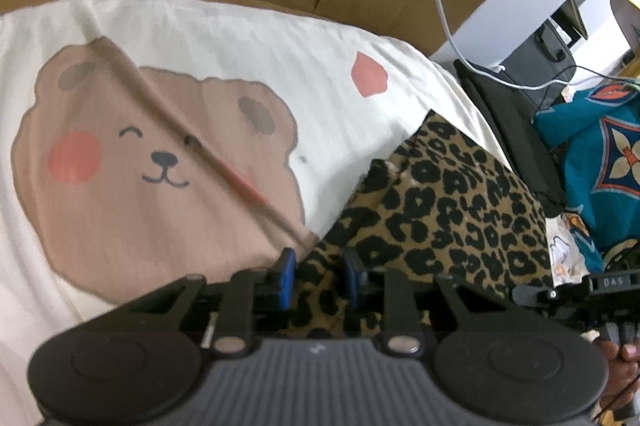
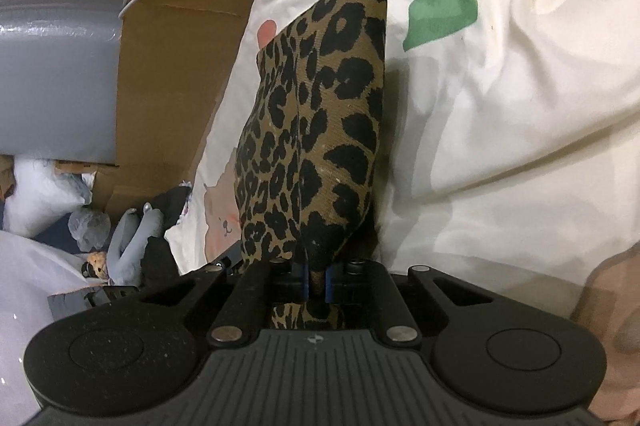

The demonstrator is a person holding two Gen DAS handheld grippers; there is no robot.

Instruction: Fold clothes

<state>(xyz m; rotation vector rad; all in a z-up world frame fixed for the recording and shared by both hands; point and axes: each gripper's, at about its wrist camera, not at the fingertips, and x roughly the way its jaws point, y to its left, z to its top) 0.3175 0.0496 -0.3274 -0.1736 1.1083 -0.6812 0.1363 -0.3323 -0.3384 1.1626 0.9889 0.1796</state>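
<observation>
Now mid-fold: right gripper [image 2: 316, 284] fingers clenched on leopard-print garment [image 2: 320, 113]; left gripper [image 1: 318, 276] fingers apart, straddling same cloth, grip uncertain. Next, probably: left clamps, both carry edge over.

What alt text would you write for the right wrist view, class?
The right gripper is shut on a leopard-print garment, which stands up in a fold ahead of it. Behind lies a cream bedsheet with a green patch, and cardboard at left.

Right tool [image 2: 316, 282] pinching leopard-print cloth [image 2: 320, 113], cream bedding [image 2: 500, 105]
</observation>
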